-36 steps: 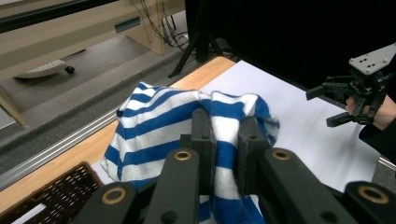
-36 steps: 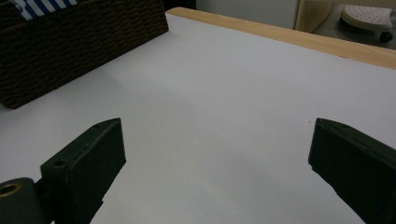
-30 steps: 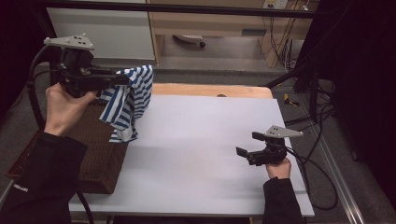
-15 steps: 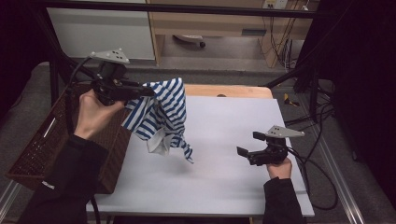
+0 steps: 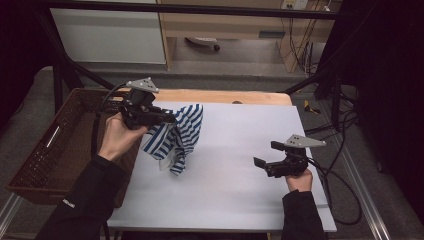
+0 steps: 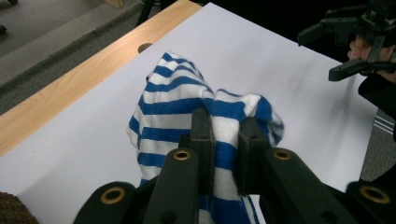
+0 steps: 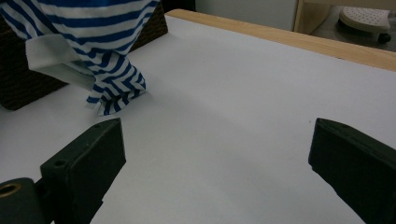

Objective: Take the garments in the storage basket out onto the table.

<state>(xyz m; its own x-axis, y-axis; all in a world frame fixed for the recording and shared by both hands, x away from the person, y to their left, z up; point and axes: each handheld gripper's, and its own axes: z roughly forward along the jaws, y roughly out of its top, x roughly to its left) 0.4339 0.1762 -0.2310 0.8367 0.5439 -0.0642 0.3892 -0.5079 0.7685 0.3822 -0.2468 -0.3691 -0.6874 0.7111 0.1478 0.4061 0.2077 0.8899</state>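
the left gripper (image 5: 167, 119), at centre left of the high view, is pinching a bunch of the striped cloth (image 5: 175, 137) between nearly closed jaws; in the left gripper view the two black jaws are squeezing a fold of blue and white fabric (image 6: 187, 107) tight. gripping at one bunched spot is letting the rest of the cloth hang free, so its lower end is trailing down and touching the white table (image 5: 240, 150) just right of the basket (image 5: 45, 150), which is sitting at the left edge of the frame. in the right gripper view that hanging end (image 7: 112, 93) is resting on the tabletop at upper left, with a white hem showing.

the right gripper (image 5: 264, 154), at lower right of the high view, is hovering just over the table with its jaws spread wide and nothing between them, well apart from the cloth. it seems to be waiting with jaws ready, probably to take a free edge once the cloth is lying on the table for spreading or folding.
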